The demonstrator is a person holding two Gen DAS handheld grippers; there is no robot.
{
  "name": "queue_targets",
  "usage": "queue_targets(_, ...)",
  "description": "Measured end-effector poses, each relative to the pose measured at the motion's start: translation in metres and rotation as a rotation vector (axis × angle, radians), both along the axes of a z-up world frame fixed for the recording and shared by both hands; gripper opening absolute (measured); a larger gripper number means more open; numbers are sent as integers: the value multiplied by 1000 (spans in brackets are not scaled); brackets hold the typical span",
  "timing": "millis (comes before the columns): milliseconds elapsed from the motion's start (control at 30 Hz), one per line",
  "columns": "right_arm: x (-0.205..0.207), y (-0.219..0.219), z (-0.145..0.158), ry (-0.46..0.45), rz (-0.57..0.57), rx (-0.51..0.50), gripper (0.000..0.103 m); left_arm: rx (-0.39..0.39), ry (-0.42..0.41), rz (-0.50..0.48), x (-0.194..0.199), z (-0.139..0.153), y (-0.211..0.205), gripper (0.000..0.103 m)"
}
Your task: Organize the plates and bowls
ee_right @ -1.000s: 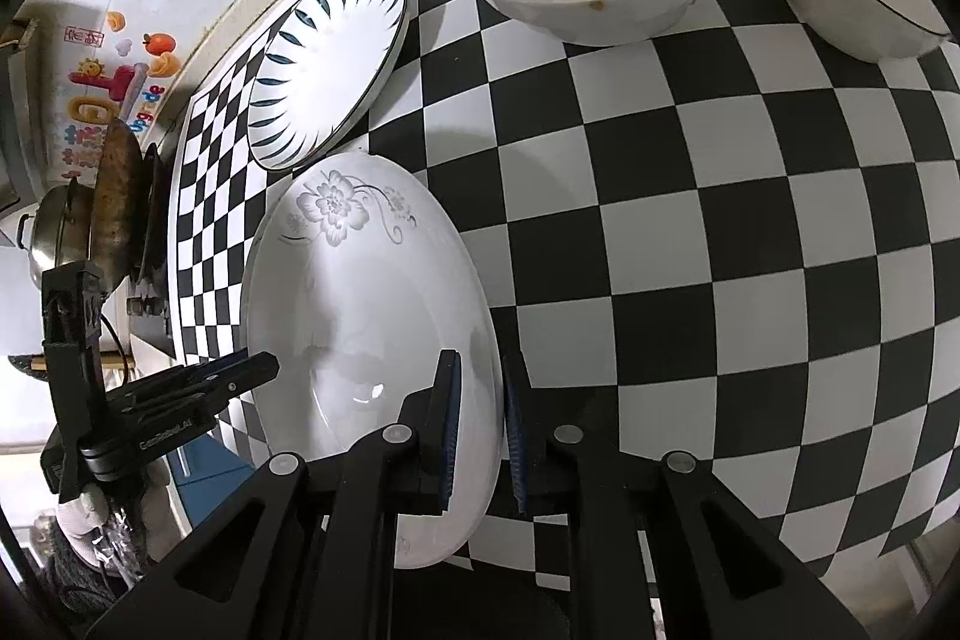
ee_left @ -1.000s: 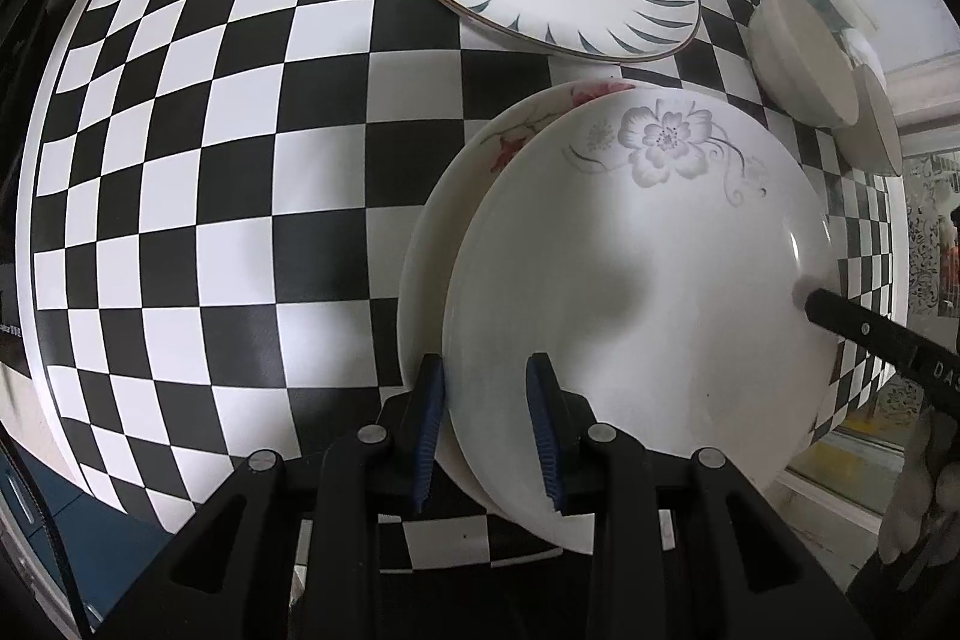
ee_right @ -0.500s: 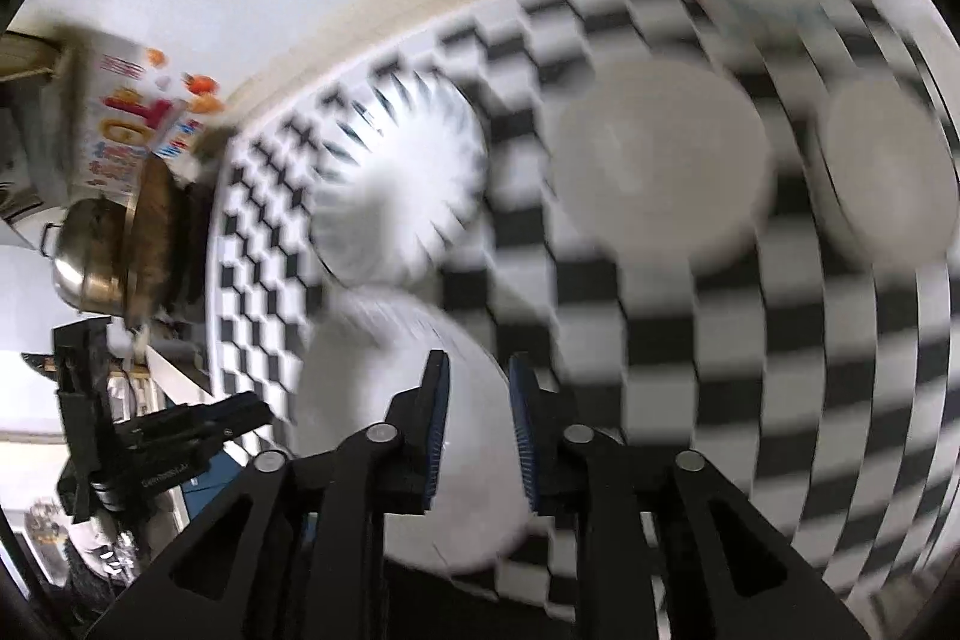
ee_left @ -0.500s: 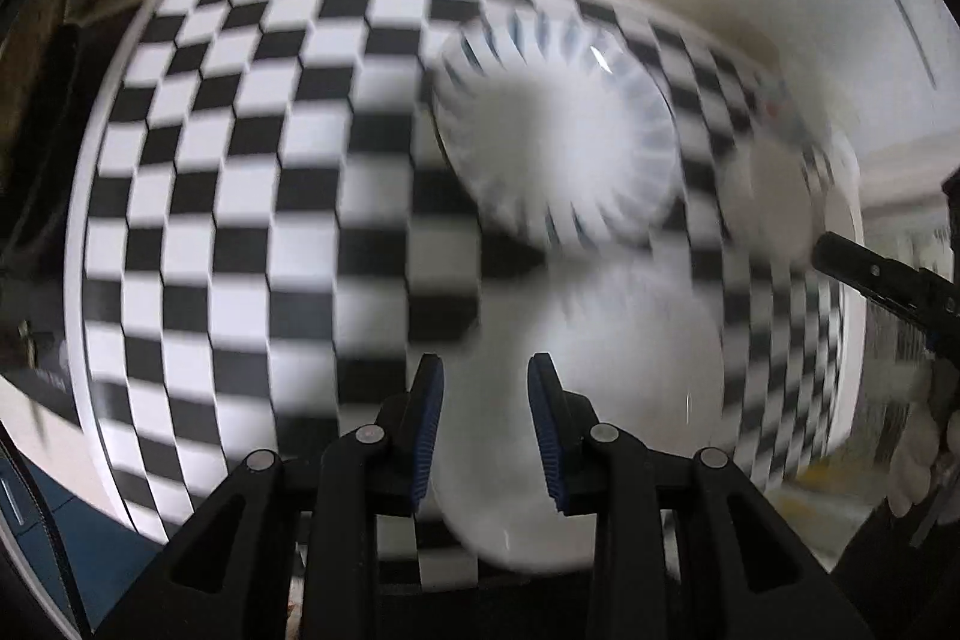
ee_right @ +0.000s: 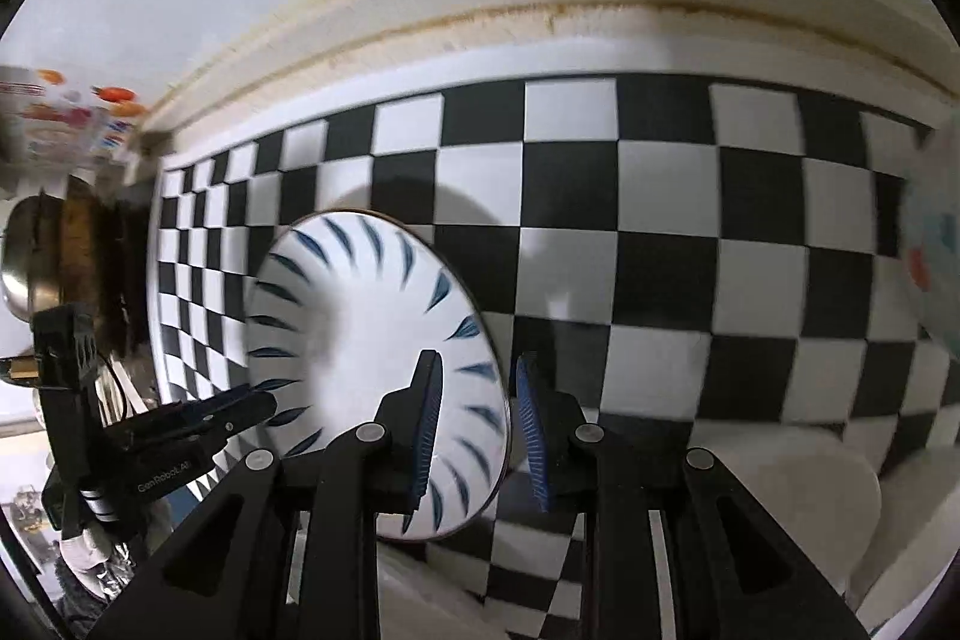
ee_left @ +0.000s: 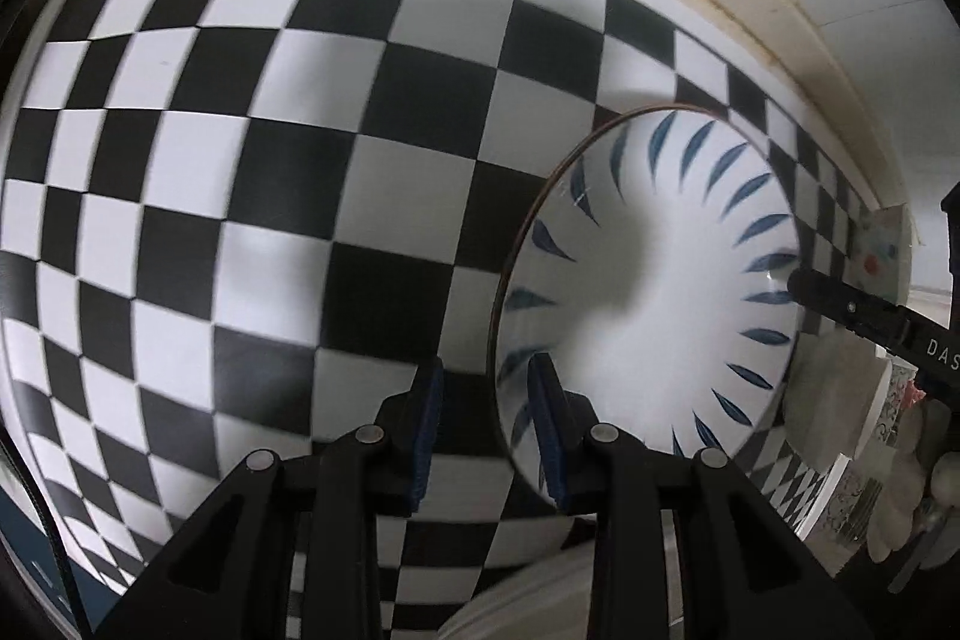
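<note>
Checkered black-and-white cloth covers the table (ee_left: 252,196), which runs back to a pale, stained wall ledge. On it lies the plate with blue leaf marks (ee_left: 654,292), flat on the cloth, close to the back edge.

We hold the left hand-held gripper (ee_left: 487,436) at the plate's left rim: the rim passes between the two blue pads, but we see a gap on both sides, so the jaws stand a little apart and pinch nothing. We hold the right hand-held gripper (ee_right: 477,430) at the opposite rim. One pad hangs over the plate's face, the other over the cloth beside it, and the edge sits between them, untouched as far as we can tell. Its jaws have just been opening a little, with only that rim in the gap.

So the plate lies between our two hands, its width running from one to the other, and each is about equally near. We judge the next move to be closing on both rims at once. A pale bowl (ee_right: 798,496) shows near the right hand.
</note>
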State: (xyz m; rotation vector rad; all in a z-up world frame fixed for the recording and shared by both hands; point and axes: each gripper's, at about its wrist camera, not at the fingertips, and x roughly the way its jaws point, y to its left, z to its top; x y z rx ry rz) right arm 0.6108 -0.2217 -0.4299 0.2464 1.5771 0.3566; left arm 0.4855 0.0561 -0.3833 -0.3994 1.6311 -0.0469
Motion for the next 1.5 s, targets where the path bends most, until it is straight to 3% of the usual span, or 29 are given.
queue_targets(100, 4, 3, -15, 35, 23, -1, 28, 7, -37, -34, 3, 3, -11, 19)
queue_targets(133, 4, 4, -20, 49, 30, -4, 27, 19, -37, -40, 4, 3, -13, 19)
queue_targets(167, 3, 4, -23, 57, 31, -6, 17, 33, -38, -39, 4, 6, -16, 19)
queue_targets(367, -10, 6, -16, 31, 38, -34, 15, 54, -81, -52, 2, 30, -23, 19)
queue_targets(667, -56, -13, 51, -67, 4, 7, 14, 64, -211, -103, -21, 98, -38, 19)
queue_targets(1000, -131, -26, 125, -193, -39, 35, 14, 64, -309, -170, -80, 155, -48, 19)
queue_targets(1267, -197, -27, 139, -226, -73, 48, 14, 60, -304, -216, -118, 164, -55, 19)
queue_targets(1500, -239, -35, 108, -177, -110, 56, 14, 61, -246, -250, -145, 140, -63, 19)
